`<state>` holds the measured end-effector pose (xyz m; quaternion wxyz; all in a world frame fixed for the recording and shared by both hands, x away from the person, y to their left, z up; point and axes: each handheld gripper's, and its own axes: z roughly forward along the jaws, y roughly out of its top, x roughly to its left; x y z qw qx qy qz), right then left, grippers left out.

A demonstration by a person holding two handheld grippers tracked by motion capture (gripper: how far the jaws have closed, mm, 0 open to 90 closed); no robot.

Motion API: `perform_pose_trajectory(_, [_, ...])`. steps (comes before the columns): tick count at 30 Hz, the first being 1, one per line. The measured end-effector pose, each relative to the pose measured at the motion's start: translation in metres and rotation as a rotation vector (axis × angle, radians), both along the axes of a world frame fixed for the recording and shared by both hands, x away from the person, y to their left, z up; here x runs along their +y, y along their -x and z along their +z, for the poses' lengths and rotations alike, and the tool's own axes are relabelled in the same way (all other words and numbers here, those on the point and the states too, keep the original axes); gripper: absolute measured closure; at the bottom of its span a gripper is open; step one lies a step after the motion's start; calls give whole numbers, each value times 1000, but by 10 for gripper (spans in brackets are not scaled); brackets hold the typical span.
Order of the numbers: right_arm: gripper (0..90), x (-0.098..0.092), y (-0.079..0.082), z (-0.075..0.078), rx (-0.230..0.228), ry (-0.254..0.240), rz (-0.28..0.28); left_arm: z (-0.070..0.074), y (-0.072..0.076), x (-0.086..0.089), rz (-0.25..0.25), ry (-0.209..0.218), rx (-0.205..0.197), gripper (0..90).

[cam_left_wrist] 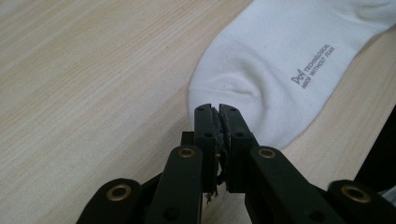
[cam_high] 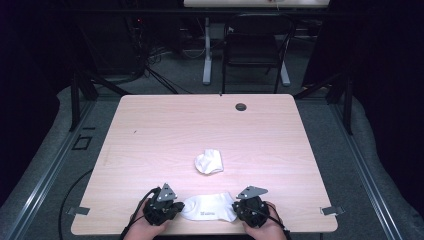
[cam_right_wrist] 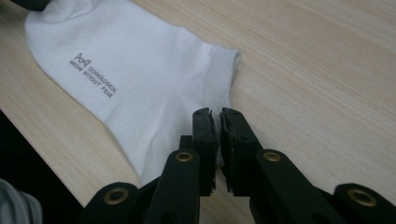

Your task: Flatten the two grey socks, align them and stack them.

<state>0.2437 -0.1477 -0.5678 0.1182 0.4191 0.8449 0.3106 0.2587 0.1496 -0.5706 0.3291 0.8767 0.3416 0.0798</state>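
A flat white sock [cam_high: 210, 206] with grey lettering lies near the table's front edge, between my two grippers. My left gripper [cam_high: 180, 207] sits at its toe end. In the left gripper view the jaws [cam_left_wrist: 215, 108] are pressed together, their tips at the rim of the sock's [cam_left_wrist: 280, 60] toe, and I see no fabric between them. My right gripper [cam_high: 239, 209] is at the cuff end. In the right gripper view its jaws [cam_right_wrist: 215, 112] stand shut but for a hairline slit, over the sock [cam_right_wrist: 140, 70] close to the cuff. A second white sock [cam_high: 209, 161], bunched up, rests mid-table.
The light wooden table [cam_high: 200, 125] has a dark round grommet [cam_high: 241, 106] near its far edge. A black chair [cam_high: 252, 47] and a white desk leg stand beyond it. The table's front edge runs just under both hands.
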Motion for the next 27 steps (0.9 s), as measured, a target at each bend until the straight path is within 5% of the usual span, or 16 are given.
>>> perform_pose_trajectory(6, [826, 3, 2, 0, 6, 1, 14, 1, -1, 1, 6, 8, 12, 837])
perform_pose_trajectory(14, [775, 11, -9, 23, -73, -49, 27, 8, -5, 9, 45, 62, -22, 787])
perform_pose_trajectory(21, [745, 43, -52, 31, -117, -44, 39, 11, -11, 18, 82, 89, -31, 715])
perform_pose_trajectory(27, [715, 61, -78, 25, -108, -20, 24, 10, -16, 23, 104, 102, -37, 682])
